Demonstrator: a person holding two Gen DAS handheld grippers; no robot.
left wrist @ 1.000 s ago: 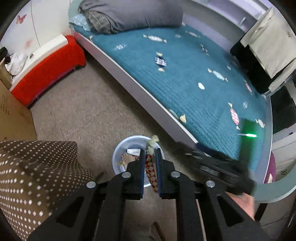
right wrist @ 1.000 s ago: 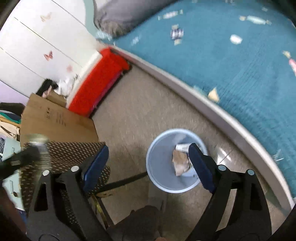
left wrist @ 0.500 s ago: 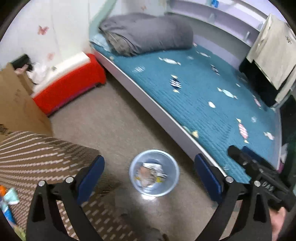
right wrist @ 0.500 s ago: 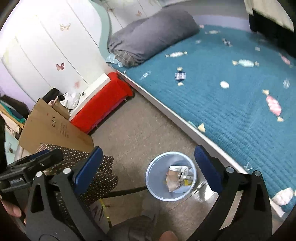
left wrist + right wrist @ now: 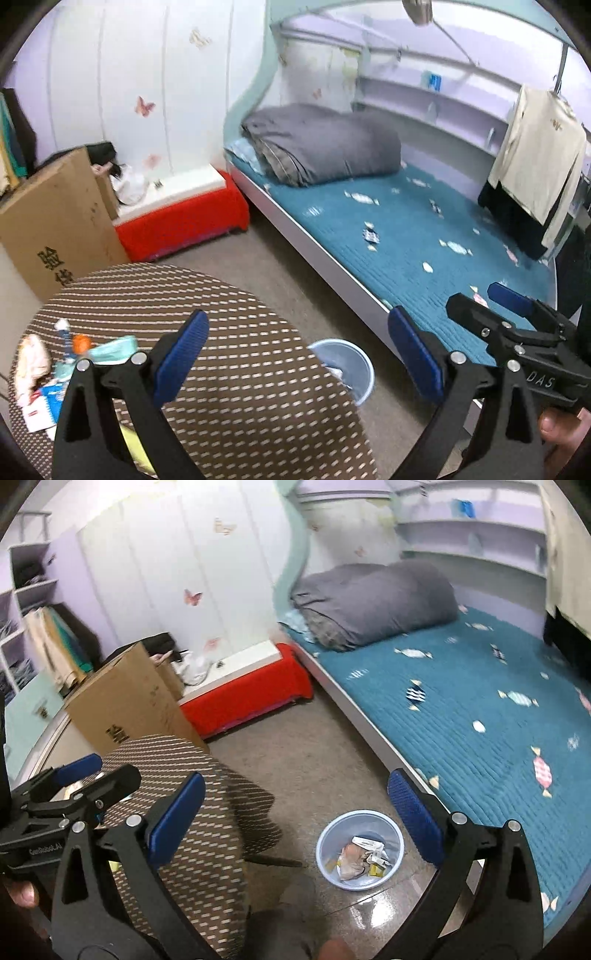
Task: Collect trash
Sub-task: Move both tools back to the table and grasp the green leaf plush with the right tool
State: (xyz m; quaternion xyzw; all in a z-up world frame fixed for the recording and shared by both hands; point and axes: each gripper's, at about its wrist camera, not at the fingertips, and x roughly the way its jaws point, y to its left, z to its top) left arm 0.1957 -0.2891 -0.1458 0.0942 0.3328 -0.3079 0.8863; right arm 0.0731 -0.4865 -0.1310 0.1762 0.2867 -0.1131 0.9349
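Blue plastic marks the bin on the floor, just beside the bed and near the round bench with its dotted brown cloth; crumpled paper and wrappers already lie inside it. Both claws are released and carry nothing: the left claw has just been opening, its pads now wide with the bench edge and the bin showing between them, and the right claw has just widened too, framing bare floor and the bin. More trash lies on the bench, on the side far from the bin: a pale wrapper, a small tube and paper scraps bunched together. The likely trouble, as I judge it, comes from that clutter. Pieces overlap, so a claw closing there could pinch two things at once or nudge one off the bench edge. The cloth may also bunch up under a low pad and get dragged along.
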